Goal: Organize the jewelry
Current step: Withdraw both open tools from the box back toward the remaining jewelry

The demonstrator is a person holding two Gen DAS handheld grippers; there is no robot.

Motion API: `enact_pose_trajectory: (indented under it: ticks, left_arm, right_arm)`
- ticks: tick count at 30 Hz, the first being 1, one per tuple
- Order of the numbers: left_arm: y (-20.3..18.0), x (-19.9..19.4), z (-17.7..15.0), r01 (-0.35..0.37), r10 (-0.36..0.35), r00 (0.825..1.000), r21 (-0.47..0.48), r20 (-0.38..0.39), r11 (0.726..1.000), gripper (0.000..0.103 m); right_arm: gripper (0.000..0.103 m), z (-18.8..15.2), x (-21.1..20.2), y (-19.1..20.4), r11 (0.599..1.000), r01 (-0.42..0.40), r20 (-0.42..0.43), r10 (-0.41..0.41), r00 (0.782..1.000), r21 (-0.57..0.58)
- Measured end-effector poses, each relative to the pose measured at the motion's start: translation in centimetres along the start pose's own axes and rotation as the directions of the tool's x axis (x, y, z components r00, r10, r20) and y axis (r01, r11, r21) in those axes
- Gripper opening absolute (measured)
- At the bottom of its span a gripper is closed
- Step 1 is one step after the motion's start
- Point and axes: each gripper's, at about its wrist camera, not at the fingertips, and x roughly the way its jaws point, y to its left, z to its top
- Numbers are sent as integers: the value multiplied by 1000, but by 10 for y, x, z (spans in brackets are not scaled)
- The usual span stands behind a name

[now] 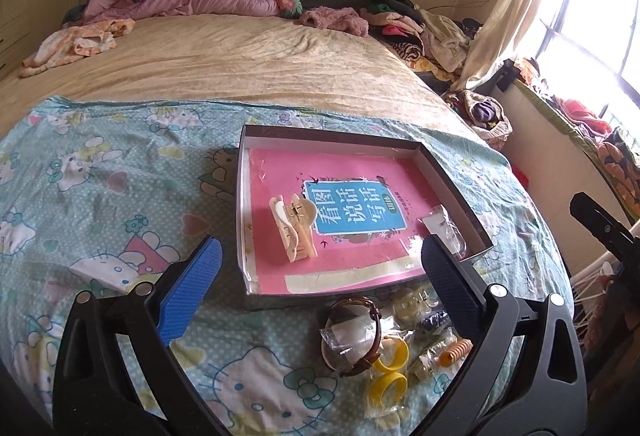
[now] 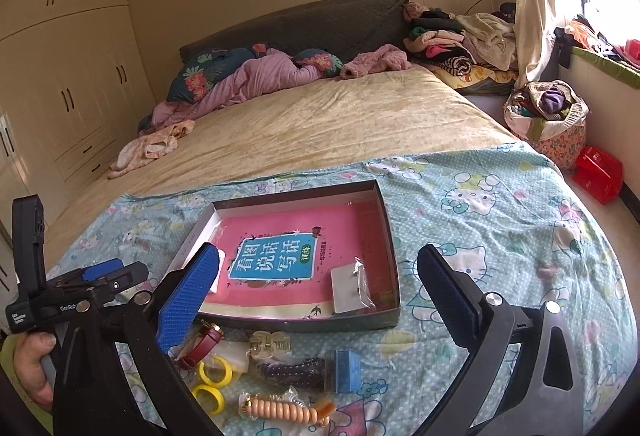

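Left wrist view: left tool point(image 1: 320, 264) released, jaws spread wide, holding nothing.
Right tool point(image 2: 318, 272): also spread wide, empty.
Tray point(image 1: 456, 176): on the bed, just ahead of both tools.
Hair claw point(image 1: 292, 228): inside tray, ahead between left tool's fingers.
Watch point(image 1: 360, 336): below left tool, outside tray, beside yellow rings point(image 1: 390, 372).

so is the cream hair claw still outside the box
No, the cream hair claw lies inside the box, on the pink book.
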Motion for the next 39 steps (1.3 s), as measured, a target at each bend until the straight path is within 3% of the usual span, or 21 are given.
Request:
enact_pose_trajectory:
  ticks: [13, 39]
  left_arm:
    - [-6, -30, -10, 21, -23, 999, 35, 30, 999, 93]
    - [-15, -41, -56, 38, -31, 998, 126, -60, 991, 93]
  right_arm:
    - [99, -6, -40, 5, 1000, 8, 22, -7, 1000, -19]
    - [99, -35, -60, 26, 997, 12, -28, -14, 999, -72]
